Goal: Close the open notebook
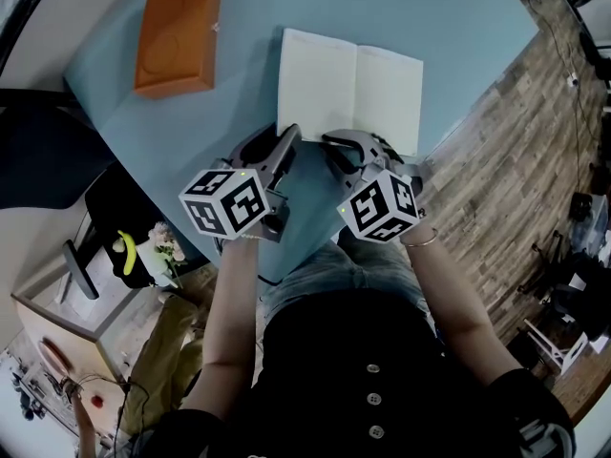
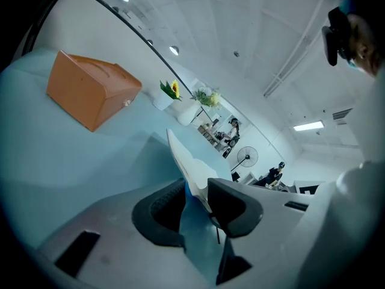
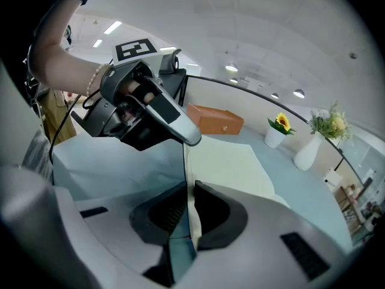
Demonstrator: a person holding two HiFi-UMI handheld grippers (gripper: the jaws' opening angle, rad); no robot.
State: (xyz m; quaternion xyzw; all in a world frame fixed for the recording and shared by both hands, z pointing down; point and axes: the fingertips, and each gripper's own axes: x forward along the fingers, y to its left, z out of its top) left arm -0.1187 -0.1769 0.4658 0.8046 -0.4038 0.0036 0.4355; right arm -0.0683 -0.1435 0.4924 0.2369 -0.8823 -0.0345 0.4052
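Left tongs, grey plastic with dark ribbed pads, sit partly open around the near left corner of an open notebook with blank cream paper pages. The paper edge leans on one pad, and a strip of blue shows between it and the other pad, so nothing is pinched there. Right tongs, of the same grey make, are clenched on the notebook's near edge close to the middle fold, with both pads against the thin cream edge. Each tool carries a cube with black and white square markers, and the two tips sit near each other. The notebook lies spread open with both pages facing up on a pale blue tabletop, close to the side where the person stands. An orange rectangular box rests well apart from it, toward the far left of the table. Beyond the notebook, at the table's far side, stand a small white pot with a yellow sunflower and a white vase of pale flowers. A wood-plank floor shows to the right of the table
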